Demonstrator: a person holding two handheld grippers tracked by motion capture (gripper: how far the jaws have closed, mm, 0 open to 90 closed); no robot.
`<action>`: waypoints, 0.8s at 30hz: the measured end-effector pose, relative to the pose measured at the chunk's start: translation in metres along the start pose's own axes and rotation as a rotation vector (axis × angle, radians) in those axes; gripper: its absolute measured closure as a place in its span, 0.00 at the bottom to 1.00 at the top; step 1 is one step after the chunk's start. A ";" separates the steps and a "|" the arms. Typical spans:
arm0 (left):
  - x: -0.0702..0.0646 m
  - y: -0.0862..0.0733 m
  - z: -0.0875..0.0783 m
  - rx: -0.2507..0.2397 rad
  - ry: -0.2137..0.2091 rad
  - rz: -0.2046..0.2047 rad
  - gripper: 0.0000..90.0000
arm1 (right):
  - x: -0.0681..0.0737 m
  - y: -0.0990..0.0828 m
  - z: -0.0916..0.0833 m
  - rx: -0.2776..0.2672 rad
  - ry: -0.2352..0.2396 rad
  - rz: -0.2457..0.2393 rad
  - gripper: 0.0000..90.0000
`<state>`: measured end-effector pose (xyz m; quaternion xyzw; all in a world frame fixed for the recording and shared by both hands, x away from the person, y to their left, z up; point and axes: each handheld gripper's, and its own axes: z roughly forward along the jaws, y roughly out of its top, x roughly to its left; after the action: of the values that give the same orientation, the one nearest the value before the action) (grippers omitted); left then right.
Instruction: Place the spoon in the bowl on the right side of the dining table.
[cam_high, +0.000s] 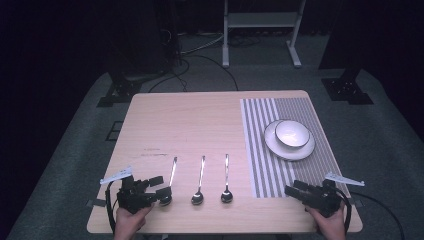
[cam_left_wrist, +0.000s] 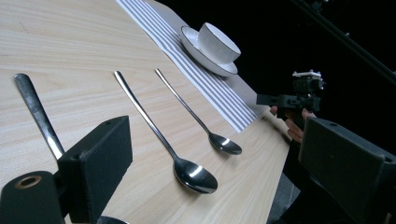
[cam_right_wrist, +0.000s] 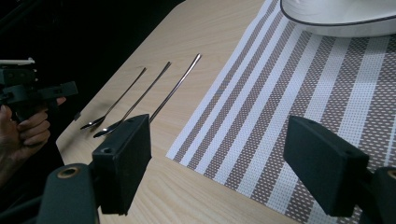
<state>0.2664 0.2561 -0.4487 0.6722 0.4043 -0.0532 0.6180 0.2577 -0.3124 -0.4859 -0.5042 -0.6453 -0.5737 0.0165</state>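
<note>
Steel spoon (cam_high: 169, 186), leftmost of three, lies at the table's (cam_high: 200, 120) near left, bowl between the left gripper's (cam_high: 161, 187) parted fingers; right gripper (cam_high: 291, 189) gapes empty over the striped mat (cam_high: 260, 150).

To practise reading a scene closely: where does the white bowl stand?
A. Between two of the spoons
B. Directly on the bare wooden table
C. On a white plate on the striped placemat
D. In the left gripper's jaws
C: the high view shows the bowl resting on the plate, which lies on the striped placemat, well apart from the three spoons.
</note>
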 end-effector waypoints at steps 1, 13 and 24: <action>0.000 0.000 0.001 -0.001 -0.001 -0.003 0.09 | 0.000 0.000 0.000 0.000 0.000 0.000 0.24; -0.002 0.001 0.009 0.023 -0.014 0.003 0.09 | 0.001 0.000 0.005 0.014 0.006 0.001 0.24; -0.006 0.000 0.018 0.056 -0.032 0.013 0.09 | 0.004 0.002 0.007 0.031 0.011 -0.005 0.24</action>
<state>0.2701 0.2376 -0.4498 0.6909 0.3885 -0.0711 0.6055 0.2608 -0.3051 -0.4842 -0.4992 -0.6554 -0.5662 0.0265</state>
